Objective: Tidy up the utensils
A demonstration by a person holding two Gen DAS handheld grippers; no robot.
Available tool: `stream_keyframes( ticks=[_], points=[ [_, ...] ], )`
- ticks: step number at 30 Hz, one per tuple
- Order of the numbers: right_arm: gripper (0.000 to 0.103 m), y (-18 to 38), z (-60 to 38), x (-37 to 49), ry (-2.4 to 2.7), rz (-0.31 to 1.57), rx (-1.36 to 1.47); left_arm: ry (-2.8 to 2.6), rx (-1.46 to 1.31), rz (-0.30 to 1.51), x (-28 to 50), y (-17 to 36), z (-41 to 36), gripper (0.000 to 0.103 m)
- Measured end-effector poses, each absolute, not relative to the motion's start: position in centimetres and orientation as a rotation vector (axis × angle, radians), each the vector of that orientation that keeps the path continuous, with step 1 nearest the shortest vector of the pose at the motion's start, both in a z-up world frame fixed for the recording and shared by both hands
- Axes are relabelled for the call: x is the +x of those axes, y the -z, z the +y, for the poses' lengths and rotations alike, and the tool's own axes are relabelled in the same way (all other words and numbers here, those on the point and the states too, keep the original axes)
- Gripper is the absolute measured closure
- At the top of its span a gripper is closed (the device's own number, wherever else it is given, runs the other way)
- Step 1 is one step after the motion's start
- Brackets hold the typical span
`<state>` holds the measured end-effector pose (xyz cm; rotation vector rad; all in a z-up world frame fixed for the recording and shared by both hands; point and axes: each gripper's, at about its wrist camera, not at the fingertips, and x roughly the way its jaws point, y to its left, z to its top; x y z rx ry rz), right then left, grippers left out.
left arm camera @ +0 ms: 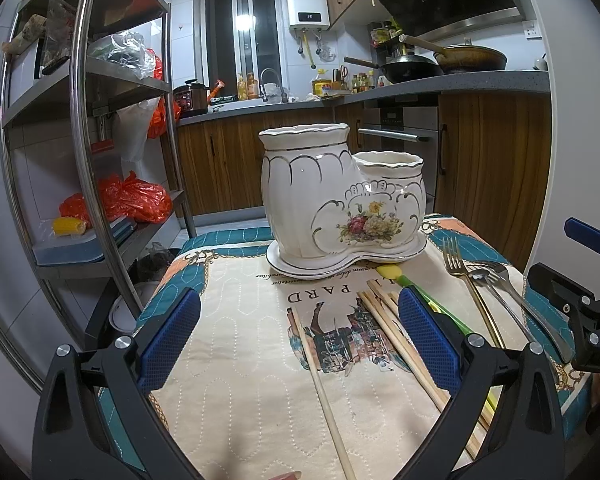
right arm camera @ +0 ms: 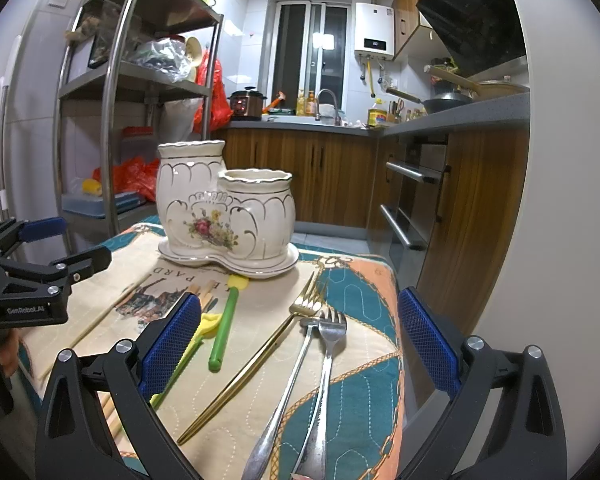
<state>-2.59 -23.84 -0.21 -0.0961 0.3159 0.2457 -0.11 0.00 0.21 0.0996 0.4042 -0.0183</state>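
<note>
1. I'm holding both grippers low over the quilted table, and the ceramic holder [left arm camera: 342,200] is sitting at the far end on its saucer, with its tall cup beside its short cup.
2. My left gripper [left arm camera: 298,338] is hovering with its fingers spread wide and nothing between them, and I'm reading that as lining up on the chopsticks.
3. A single chopstick [left arm camera: 320,384] is lying alone in front of the holder, running toward my camera; the other chopsticks [left arm camera: 396,336] are bunched nearer the green stick, partly tucked behind my blue pad.
4. My right gripper [right arm camera: 300,344] is gaping open too, empty, framing the cutlery.
5. The gold fork [right arm camera: 260,352] is lying with its tines aimed at the holder's saucer; the silver fork [right arm camera: 326,364] is resting beside it, and a second silver handle [right arm camera: 288,392] is crossing under its head.
6. I'm guessing everything is laid out flat and loose so each piece can be pinched separately and dropped into a cup.
7. The green stick [right arm camera: 226,326] with its yellow tip is pointing at the saucer; a second yellow-green piece is hiding behind my left-hand pad.
8. I'm not seeing inside either cup, and the handle ends are running out of frame.
</note>
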Motion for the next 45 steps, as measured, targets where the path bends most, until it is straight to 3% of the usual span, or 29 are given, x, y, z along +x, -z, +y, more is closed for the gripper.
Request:
stream_keyframes(
  ticks=[39,45],
  points=[
    [0.005,0.0,-23.8,-2.4,-0.244,0.321,-0.097,0.033,0.093,0.420,0.0,-0.1,0.0,0.005],
    [0.005,0.9,-25.1,-1.1,-0.255,0.418,-0.010,0.063,0.057,0.484,0.5,0.0,0.8,0.005]
  ],
)
